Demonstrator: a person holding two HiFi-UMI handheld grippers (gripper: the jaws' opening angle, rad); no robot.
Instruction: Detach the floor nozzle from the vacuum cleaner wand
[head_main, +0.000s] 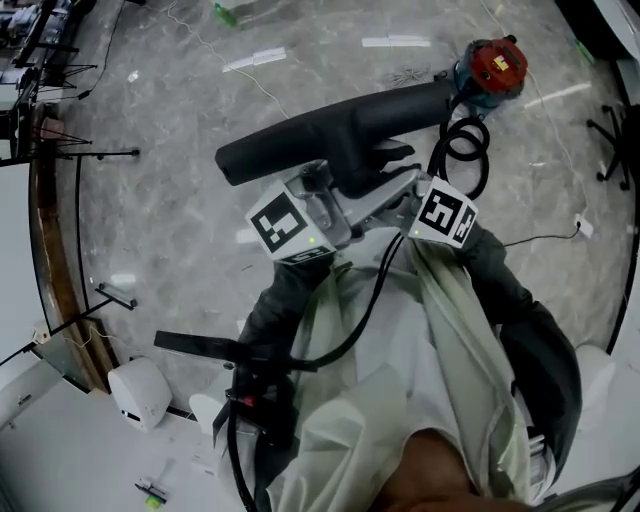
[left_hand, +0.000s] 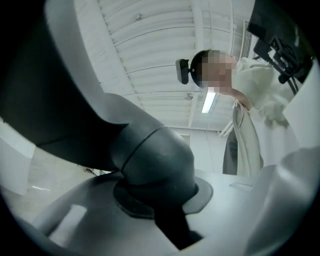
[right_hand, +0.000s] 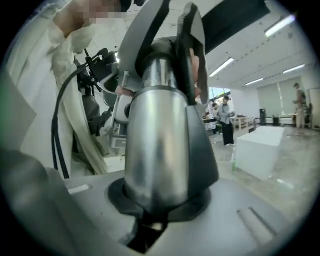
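Observation:
In the head view the dark grey floor nozzle (head_main: 330, 135) is held up off the floor, lying crosswise above both grippers. My left gripper (head_main: 335, 195) is shut on the nozzle's dark neck (left_hand: 150, 155), which fills the space between its jaws in the left gripper view. My right gripper (head_main: 398, 198) is shut on the silver wand tube (right_hand: 160, 145) just below its dark collar (right_hand: 202, 150). The two grippers sit close together, their marker cubes side by side. The joint between wand and nozzle is hidden behind the jaws.
The red and teal vacuum body (head_main: 495, 65) lies on the marble floor at the upper right, with a black hose loop (head_main: 465, 150) beside it. Tripod legs (head_main: 95, 155) and a white device (head_main: 140, 392) stand at the left. Bystanders (right_hand: 225, 120) and a white box (right_hand: 262, 150) are farther off.

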